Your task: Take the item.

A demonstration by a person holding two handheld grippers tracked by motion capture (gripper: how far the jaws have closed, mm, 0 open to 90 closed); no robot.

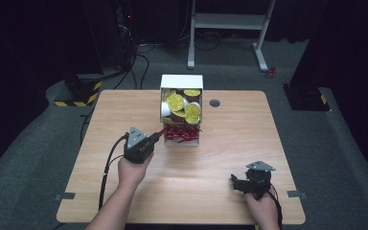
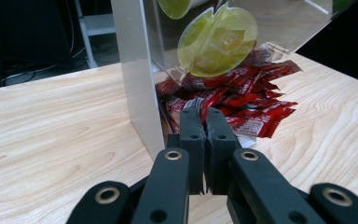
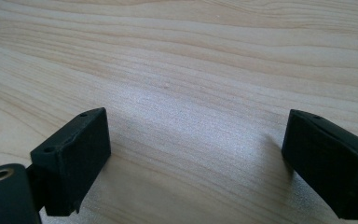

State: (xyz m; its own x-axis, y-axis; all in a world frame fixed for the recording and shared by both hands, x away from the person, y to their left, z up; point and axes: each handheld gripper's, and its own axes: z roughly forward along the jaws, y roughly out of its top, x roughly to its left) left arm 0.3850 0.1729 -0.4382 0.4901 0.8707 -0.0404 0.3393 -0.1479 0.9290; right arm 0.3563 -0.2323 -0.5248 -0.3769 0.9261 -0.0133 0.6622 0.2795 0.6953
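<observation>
The right gripper (image 1: 239,184) rests near the table's (image 1: 220,158) near right corner, jaws wide and empty. Farther in, mid-table, the left gripper (image 2: 204,108) has pinched shut on a red sachet (image 2: 200,103) at the dispenser's (image 2: 137,79) mouth: light, limp, slick foil, best nipped by one edge

Light wood table (image 1: 249,143), grey carpet floor (image 1: 345,158), white desk frame (image 1: 230,21), dark surroundings.

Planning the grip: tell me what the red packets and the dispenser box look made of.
Red packets: glossy plastic or foil film, judging by crinkles and sheen. Dispenser box: white rigid side panel with a clear, reflective front, probably acrylic.
</observation>
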